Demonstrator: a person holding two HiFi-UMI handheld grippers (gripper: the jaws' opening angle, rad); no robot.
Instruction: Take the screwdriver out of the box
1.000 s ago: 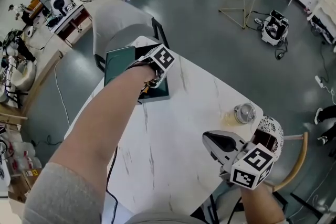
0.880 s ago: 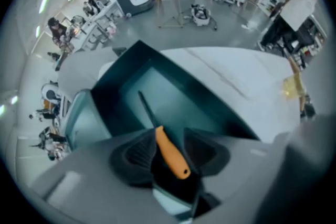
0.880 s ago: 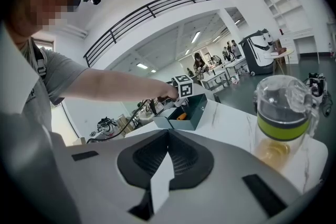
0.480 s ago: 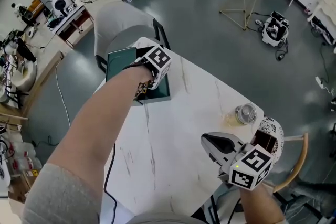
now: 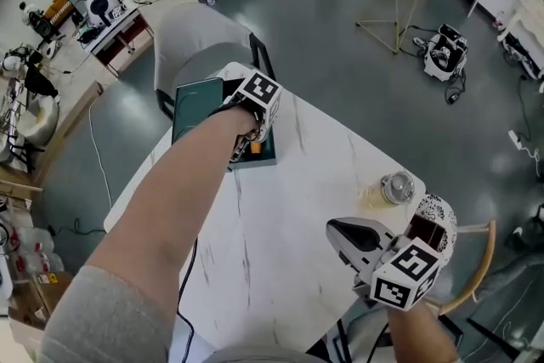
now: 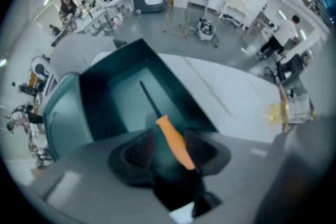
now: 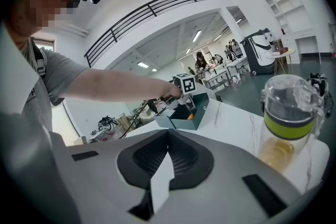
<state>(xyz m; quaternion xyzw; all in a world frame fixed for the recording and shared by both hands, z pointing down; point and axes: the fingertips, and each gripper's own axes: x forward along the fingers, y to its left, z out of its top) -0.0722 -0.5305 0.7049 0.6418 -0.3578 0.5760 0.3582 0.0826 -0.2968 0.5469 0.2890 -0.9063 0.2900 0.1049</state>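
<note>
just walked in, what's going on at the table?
A person works with a handheld gripper in each hand. The left gripper points down into the open teal box on the white table. Its jaws are apart, with the screwdriver's orange handle between them. The shaft lies inside the box, so the screwdriver is not out yet. The right gripper is shut and empty, hanging at the table's near edge beside a lidded jar.

grey sleeve (image 5: 89,314), grey left tool (image 6: 170,150) and right tool (image 7: 168,136), black ribbed pads (image 7: 187,157), black-and-white marker cubes (image 5: 415,266)
</note>
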